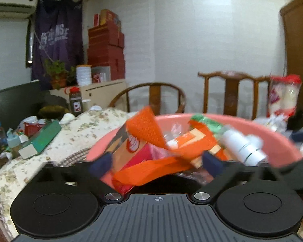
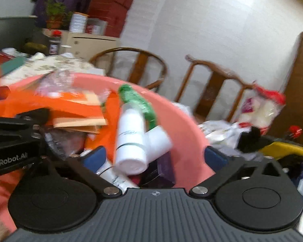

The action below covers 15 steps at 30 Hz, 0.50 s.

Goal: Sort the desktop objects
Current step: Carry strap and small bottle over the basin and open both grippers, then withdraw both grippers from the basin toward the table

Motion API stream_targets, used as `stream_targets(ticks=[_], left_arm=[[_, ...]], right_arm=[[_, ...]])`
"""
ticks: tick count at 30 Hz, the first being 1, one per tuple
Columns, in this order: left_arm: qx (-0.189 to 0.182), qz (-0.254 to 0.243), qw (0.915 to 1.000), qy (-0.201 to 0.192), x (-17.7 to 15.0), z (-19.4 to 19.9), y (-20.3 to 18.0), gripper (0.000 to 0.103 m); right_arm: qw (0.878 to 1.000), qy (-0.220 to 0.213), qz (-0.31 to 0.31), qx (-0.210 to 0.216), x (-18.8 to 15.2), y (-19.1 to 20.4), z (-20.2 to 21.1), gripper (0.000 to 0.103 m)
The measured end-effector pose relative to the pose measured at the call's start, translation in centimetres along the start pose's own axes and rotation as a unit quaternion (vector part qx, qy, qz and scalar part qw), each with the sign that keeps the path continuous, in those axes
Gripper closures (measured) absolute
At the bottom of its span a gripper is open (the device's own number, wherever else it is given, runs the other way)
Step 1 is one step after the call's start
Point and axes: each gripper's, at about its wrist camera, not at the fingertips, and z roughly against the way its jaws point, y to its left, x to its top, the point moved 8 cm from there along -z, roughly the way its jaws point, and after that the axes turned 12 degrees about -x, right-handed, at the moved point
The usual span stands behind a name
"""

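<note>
Both hand-held grippers [image 1: 156, 164] [image 2: 154, 158] wide apart over the pink basin [image 1: 272, 139].

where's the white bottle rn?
In the pink basin, right side: the white bottle lies on the pile between the right gripper's open jaws, beside the green packet. The left wrist view shows it right of the orange bag.

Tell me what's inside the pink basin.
The basin holds white bottles, a green packet, orange packaging and a cardboard box. Whatever lies beneath them is covered.
</note>
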Motion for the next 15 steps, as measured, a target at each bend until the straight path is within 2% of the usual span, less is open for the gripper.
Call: stream_targets(ticks=[2, 7, 11, 15], left_arm=[[-0.008, -0.005, 0.9999, -0.007, 0.3, 0.8, -0.6, 0.000], [0.004, -0.038, 0.9992, -0.013, 0.4, 2.1, -1.9, 0.000], [0.002, -0.033, 0.9993, -0.017, 0.2, 3.4, -2.1, 0.000], [0.007, -0.032, 0.9991, -0.027, 0.5, 4.6, -2.4, 0.000]], right_arm=[[1.000, 0.006, -0.016, 0.019, -0.3, -0.3, 0.4, 0.000], [1.000, -0.007, 0.008, 0.009, -0.7, -0.2, 1.8, 0.000], [1.000, -0.023, 0.010, 0.013, -0.8, -0.7, 3.3, 0.000], [0.999, -0.050, 0.006, -0.011, -0.8, -1.9, 4.9, 0.000]])
